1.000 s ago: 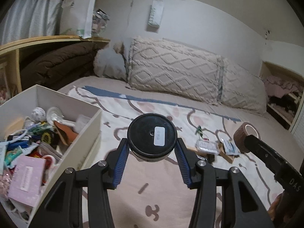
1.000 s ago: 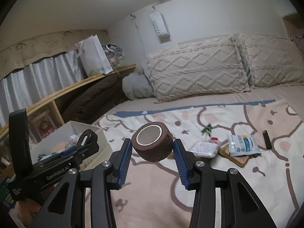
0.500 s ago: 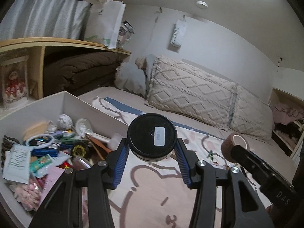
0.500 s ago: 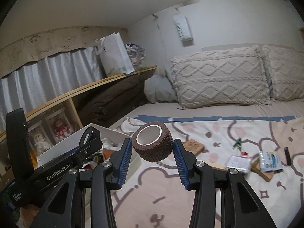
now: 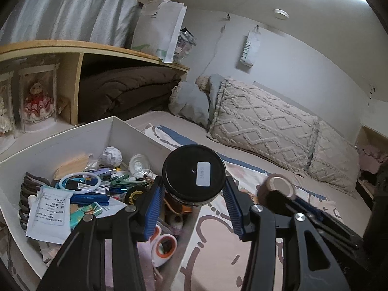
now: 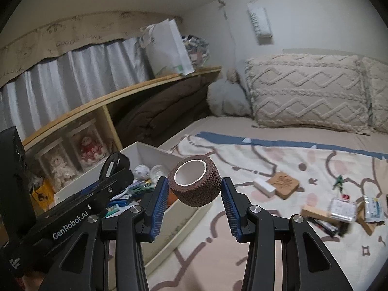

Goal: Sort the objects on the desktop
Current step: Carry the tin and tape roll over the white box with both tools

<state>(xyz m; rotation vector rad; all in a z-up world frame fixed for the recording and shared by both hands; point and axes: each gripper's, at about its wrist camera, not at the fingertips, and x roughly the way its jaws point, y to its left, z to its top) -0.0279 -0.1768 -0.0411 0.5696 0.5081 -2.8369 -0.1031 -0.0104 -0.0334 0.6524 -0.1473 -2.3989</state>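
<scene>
Left claw [image 5: 194, 197] clamped on black round jar [image 5: 194, 174], held over white box [image 5: 60, 143] w/ clutter. Right claw [image 6: 194, 194] gripping brown bandage roll [image 6: 195, 184] just right of box edge, above patterned blanket [image 6: 278, 155] on bed

Glossy black plastic jar lid [image 5: 194, 173], rough brown crepe bandage roll [image 6: 195, 184], matt white cardboard box [image 5: 72, 138], tufted cloth pillow [image 6: 305, 92], pale wood shelf [image 5: 92, 48], ribbed blue gripper pads [image 6: 160, 206].
</scene>
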